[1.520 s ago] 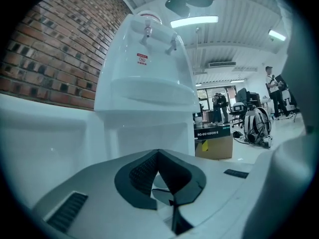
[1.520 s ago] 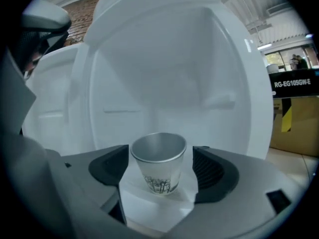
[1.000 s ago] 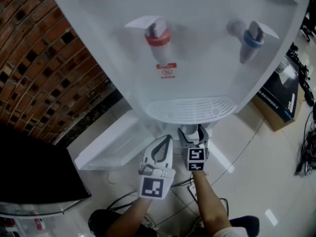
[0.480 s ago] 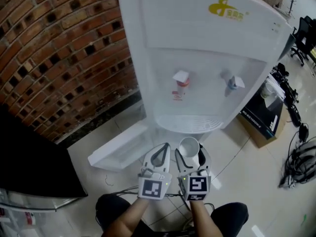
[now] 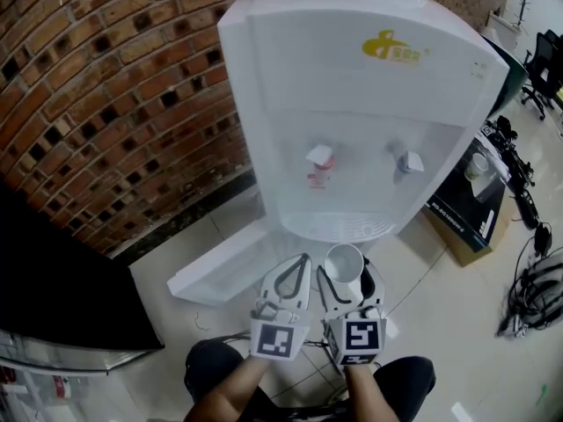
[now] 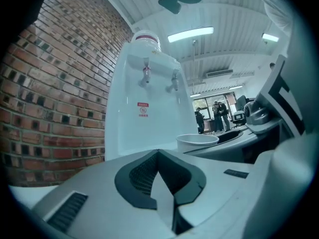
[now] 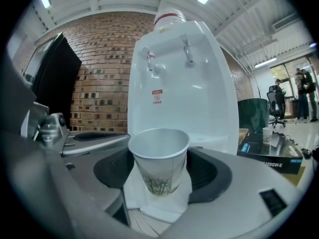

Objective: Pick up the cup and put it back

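Right gripper (image 5: 347, 280) is clamped on the cup (image 7: 159, 158), one jaw against each side of its wall, and holds it upright in the air just in front of the dispenser (image 5: 352, 104), below the lip of the drip tray (image 5: 339, 227). From above only the cup's open mouth shows; its wall is hidden between the jaws. The right gripper view shows a greenish print low on the wall, too blurred to make out. Left gripper (image 5: 302, 262) hangs just beside it, jaws pressed together with nothing between them. The red tap (image 5: 320, 156) and blue tap (image 5: 407, 161) stand over the tray, and the sticker under the red one is too small to read. The dispenser's top is cut off at the upper edge. A brick wall (image 5: 114, 86) runs behind it. A dark box (image 5: 475, 196) lies partly hidden behind the dispenser's right side, and a black slab (image 5: 62, 297) is cut off at the left edge. Both forearms leave the bottom edge.
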Tool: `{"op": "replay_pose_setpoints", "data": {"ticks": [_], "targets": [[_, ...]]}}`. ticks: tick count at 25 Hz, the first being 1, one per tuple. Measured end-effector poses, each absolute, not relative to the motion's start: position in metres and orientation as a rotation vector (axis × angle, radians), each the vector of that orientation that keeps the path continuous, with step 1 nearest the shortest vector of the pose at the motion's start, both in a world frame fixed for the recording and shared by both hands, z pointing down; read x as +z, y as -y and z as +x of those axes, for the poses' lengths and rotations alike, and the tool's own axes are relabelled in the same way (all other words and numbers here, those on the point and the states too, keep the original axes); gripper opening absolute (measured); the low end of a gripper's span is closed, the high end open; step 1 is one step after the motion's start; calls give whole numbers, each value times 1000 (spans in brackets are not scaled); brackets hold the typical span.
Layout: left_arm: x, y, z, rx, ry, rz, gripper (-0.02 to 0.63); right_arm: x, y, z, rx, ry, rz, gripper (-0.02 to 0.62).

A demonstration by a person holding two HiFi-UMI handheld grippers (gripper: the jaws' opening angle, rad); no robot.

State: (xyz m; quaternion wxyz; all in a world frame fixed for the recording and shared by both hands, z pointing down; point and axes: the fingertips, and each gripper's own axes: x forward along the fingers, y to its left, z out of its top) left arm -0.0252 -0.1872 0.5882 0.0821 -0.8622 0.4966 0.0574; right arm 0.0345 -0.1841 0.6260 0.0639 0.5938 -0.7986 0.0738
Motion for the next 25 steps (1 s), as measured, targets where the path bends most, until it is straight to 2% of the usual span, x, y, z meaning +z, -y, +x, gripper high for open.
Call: {"op": "replay_pose_setpoints", "data": {"ticks": [10, 25], "targets": [[452, 148, -25, 101, -1486, -2598, -9, 499, 151, 28, 240, 2386, 1695, 337], [182, 106, -30, 113, -1548, -2624, -9, 211, 115, 23, 229, 2455, 1678, 337]]}}
